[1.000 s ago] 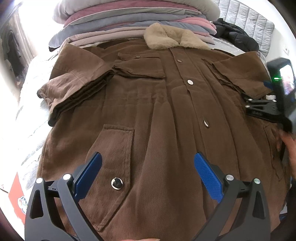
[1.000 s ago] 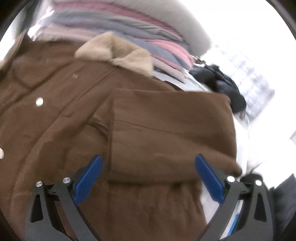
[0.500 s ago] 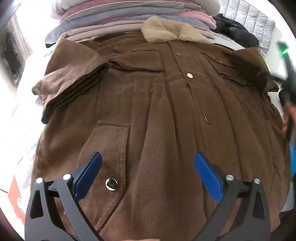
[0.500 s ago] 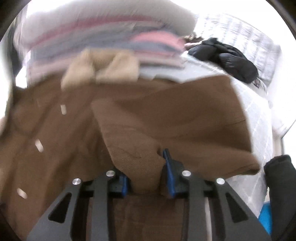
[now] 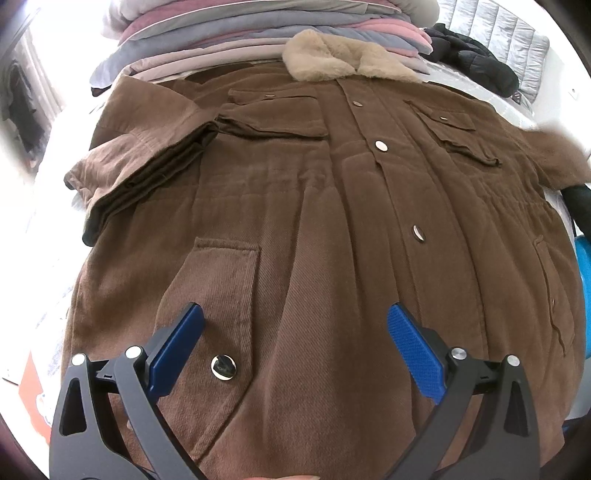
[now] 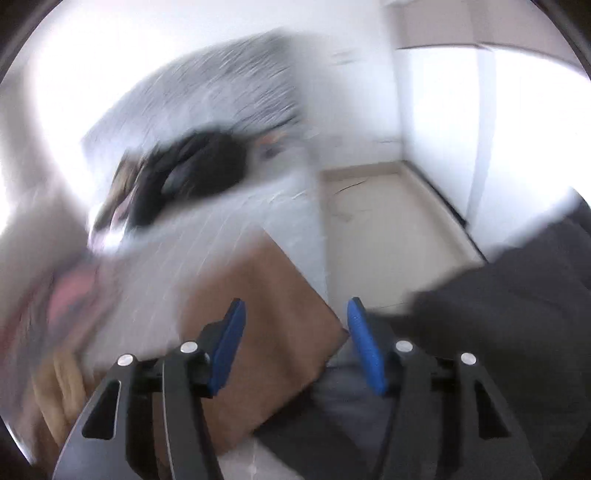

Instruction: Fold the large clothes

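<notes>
Basically brown corduroy coat (image 5: 314, 206) spread front-up over the bed (image 5: 48, 229), snaps done up, filling most of left wrist view. Likely laid flat and buttoned so sides can come in toward the placket w/o twisting. Sleeve (image 5: 140, 166) on view-left side of coat already doubled in over the chest pocket, cuff stacked in layers, prob. first part of the fold. Opposite sleeve (image 5: 557, 155) out past the coat's far side, blurred, not yet laid across the front. Fuzzy tan collar (image 5: 332, 59) at coat's top edge, butting against a stack of folded clothes (image 5: 266, 33) just behind it; black jacket (image 5: 476, 62) heaped beside that stack, near a grey quilted headboard.

Left gripper (image 5: 295, 343) poised above coat's hem near lower pocket snap (image 5: 223, 366), tongs wide, nothing between them; looks like waiting or steadying the hem side.

Right gripper (image 6: 295, 339) off the coat's side, view badly smeared. Tongs at mid width and opening, pads not pressing anything; brown cloth (image 6: 258, 325) visible beyond them, contact w/ it can't be told.

Bed surface pale and quilted under the coat. Room: white walls, light floor (image 6: 380, 229) beside the bed, strong window glare.
</notes>
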A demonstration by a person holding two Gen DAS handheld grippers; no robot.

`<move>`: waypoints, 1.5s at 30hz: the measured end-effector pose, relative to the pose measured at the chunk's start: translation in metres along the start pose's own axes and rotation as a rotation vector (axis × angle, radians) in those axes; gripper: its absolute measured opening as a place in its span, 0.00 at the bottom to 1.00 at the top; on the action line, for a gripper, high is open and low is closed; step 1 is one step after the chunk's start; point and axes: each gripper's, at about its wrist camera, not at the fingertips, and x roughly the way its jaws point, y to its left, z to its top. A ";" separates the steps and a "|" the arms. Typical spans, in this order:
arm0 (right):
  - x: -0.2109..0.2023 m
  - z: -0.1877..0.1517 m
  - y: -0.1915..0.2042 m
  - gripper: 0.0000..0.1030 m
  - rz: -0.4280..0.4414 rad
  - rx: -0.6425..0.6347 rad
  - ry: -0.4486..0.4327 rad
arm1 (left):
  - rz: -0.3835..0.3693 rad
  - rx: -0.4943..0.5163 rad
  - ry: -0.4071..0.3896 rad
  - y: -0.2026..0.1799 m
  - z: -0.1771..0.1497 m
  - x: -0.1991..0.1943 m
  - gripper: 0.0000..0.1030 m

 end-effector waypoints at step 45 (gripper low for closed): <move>-0.132 -0.405 0.197 0.73 1.078 -0.165 0.788 | 0.650 -0.284 -0.199 0.346 0.126 -0.030 0.12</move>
